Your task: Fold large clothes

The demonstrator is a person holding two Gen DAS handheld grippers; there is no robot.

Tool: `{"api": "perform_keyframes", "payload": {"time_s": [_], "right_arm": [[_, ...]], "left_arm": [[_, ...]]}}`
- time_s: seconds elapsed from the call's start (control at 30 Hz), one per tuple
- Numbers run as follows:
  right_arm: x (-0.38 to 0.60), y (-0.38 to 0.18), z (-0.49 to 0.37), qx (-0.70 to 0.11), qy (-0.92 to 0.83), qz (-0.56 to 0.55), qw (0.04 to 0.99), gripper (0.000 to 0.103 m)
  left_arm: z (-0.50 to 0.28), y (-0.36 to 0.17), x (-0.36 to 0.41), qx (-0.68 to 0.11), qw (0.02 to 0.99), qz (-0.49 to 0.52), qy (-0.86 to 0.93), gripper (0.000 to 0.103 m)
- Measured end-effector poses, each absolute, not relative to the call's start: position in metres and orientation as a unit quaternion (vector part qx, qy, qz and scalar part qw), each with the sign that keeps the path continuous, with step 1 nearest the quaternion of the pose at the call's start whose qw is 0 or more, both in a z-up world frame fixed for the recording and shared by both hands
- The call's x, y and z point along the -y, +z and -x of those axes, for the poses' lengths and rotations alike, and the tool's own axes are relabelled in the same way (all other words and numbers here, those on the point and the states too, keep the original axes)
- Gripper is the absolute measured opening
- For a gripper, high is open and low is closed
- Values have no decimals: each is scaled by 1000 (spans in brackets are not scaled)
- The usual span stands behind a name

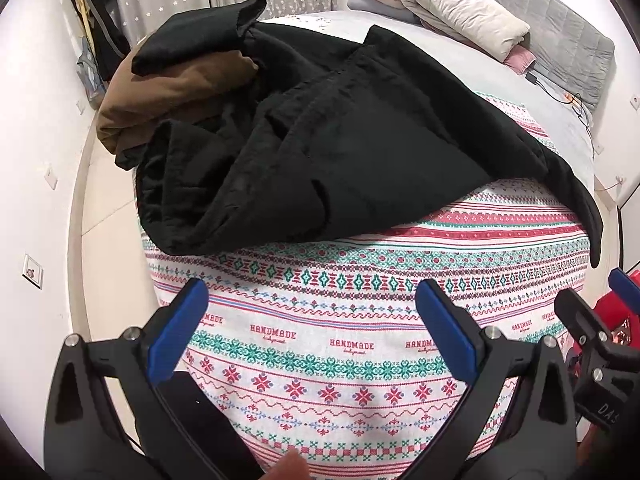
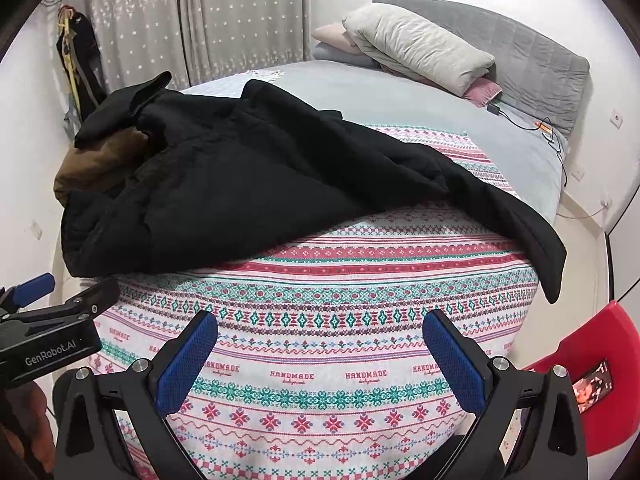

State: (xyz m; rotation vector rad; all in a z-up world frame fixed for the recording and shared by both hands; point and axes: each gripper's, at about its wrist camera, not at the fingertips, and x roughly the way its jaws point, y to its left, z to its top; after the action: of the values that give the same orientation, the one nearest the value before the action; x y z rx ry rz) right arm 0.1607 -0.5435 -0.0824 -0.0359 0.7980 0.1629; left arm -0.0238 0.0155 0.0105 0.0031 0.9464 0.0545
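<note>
A large black padded coat [image 1: 340,148] lies crumpled across the patterned blanket [image 1: 320,320] on the bed, one sleeve [image 1: 580,208] trailing toward the right edge. In the right wrist view the same coat [image 2: 248,184] spreads from left to right, its sleeve [image 2: 540,248] hanging off the bed. A brown garment [image 1: 168,92] is bunched under its left end. My left gripper [image 1: 312,308] hovers open over the blanket, short of the coat's near hem. My right gripper [image 2: 320,340] is open too, nothing between its blue pads. The left gripper [image 2: 36,296] also shows at the right wrist view's left edge.
Pillows and folded bedding [image 2: 416,48] sit against a grey headboard [image 2: 540,60] at the far right. A red chair [image 2: 600,380] stands by the bed's right side. A charger cable [image 2: 532,124] lies on the grey sheet. Clothes [image 2: 80,64] hang near the curtain. Floor runs along the bed's left.
</note>
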Motion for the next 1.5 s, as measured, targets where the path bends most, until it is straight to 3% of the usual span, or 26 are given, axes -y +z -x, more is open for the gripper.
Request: {"api": "perform_keyframes", "payload": {"time_s": [1.5], "right_arm": [[541, -88, -181, -400, 73, 32, 913, 103]], "left_arm": [[7, 4, -19, -462, 887, -6, 23, 103]]}}
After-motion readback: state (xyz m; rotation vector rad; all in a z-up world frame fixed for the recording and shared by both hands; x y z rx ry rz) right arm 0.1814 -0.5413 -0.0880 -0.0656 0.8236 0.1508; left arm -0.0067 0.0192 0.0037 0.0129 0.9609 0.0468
